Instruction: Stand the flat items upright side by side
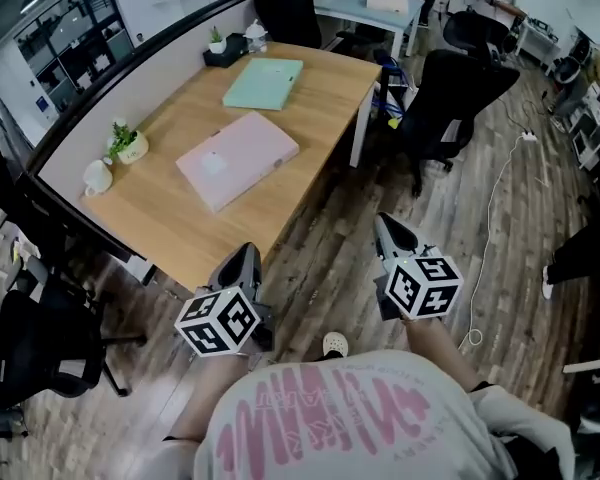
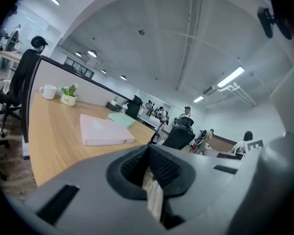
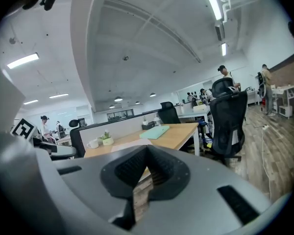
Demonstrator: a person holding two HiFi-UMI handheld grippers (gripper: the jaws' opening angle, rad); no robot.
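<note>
Two flat folders lie on the wooden desk [image 1: 170, 223]: a pink one [image 1: 237, 158] near the middle and a mint-green one [image 1: 263, 83] farther back. Both show again in the left gripper view, the pink folder [image 2: 104, 129] nearer and the green folder [image 2: 120, 119] behind it. In the right gripper view the green folder [image 3: 155, 131] is in sight. My left gripper [image 1: 242, 265] hovers just off the desk's near edge, shut and empty. Over the floor to the right of the desk my right gripper [image 1: 391, 235] is shut with nothing in it.
A white mug [image 1: 97, 177] and a small potted plant [image 1: 127, 142] stand at the desk's left side by the partition. A second plant [image 1: 217, 40] and a dark box sit at the back. A black office chair [image 1: 448, 98] stands right of the desk; a white cable [image 1: 495, 208] trails on the floor.
</note>
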